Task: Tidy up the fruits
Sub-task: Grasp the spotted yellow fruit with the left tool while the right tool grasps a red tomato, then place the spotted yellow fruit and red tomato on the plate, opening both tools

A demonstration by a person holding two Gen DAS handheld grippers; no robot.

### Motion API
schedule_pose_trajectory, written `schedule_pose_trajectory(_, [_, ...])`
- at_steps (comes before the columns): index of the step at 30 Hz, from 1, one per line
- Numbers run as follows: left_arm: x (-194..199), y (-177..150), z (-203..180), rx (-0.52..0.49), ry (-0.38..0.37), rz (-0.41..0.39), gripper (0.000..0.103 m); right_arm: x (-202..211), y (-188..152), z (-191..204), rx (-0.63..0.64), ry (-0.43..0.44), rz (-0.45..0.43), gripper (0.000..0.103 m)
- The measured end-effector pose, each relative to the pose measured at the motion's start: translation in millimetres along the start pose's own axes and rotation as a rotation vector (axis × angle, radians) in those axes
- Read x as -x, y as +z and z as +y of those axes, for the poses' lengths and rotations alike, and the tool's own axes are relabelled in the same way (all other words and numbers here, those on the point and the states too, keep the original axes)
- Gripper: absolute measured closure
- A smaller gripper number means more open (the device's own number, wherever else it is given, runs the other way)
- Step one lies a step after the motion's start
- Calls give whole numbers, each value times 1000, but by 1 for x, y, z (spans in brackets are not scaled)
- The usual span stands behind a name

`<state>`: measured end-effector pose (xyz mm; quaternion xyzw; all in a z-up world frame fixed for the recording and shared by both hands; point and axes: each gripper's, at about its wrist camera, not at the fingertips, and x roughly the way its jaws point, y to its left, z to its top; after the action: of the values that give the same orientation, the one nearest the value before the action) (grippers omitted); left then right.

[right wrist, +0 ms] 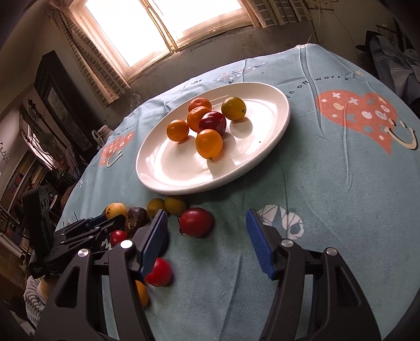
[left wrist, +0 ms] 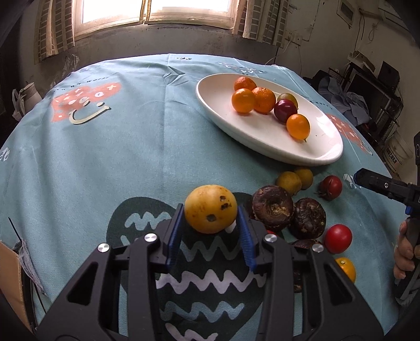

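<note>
The spotted yellow fruit [left wrist: 210, 208], roundish with no clear long axis, sits clamped between the left hand-held gripper [left wrist: 210, 223] pads above the worktop [left wrist: 105, 157]; the right wrist view mostly hides it. The right hand-held gripper [right wrist: 207, 236] gapes empty near the oval white plate [right wrist: 168, 168], lying diagonally

The left wrist view looks steeply down along its own fingers, close over the tablecloth [left wrist: 105, 157], facing the window [left wrist: 157, 10]. The right wrist view faces likewise from farther right (tilted, so the room leans). Both share the white plate [left wrist: 262, 141] [right wrist: 183, 181] and the loose fruit before it.
</note>
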<state>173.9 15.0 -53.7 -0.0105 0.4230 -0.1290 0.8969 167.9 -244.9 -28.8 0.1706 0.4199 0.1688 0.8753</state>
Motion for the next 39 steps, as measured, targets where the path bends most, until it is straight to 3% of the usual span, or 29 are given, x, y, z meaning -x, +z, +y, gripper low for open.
schedule_pose_trajectory(11, [-2,2,-4,1,26,-1,63,-22,-2,7,15,3,61,51])
schedule_pose_trajectory(20, [1,2,-7,-8,40,-18,64,-32,-6,21,113,-48,69,71])
schedule_pose_trajectory(23, [11,1,-13,-34,57,-56,64,-22,-4,19,96,-13,44,71])
schedule_pose_trajectory(29, [36,32,-32,-52,31,-141,64,23,17,26,100,-4,-126,71])
schedule_pose_trajectory(37, [-4,87,-60,-57,0,-114,63,-11,58,16,73,-45,-122,70])
schedule_pose_trajectory(38, [-11,87,-60,-54,-2,-102,63,-15,58,13,65,-45,-114,65])
schedule_pose_trajectory(39, [-16,87,-58,-43,-6,-98,59,-20,58,10,63,-50,-101,52])
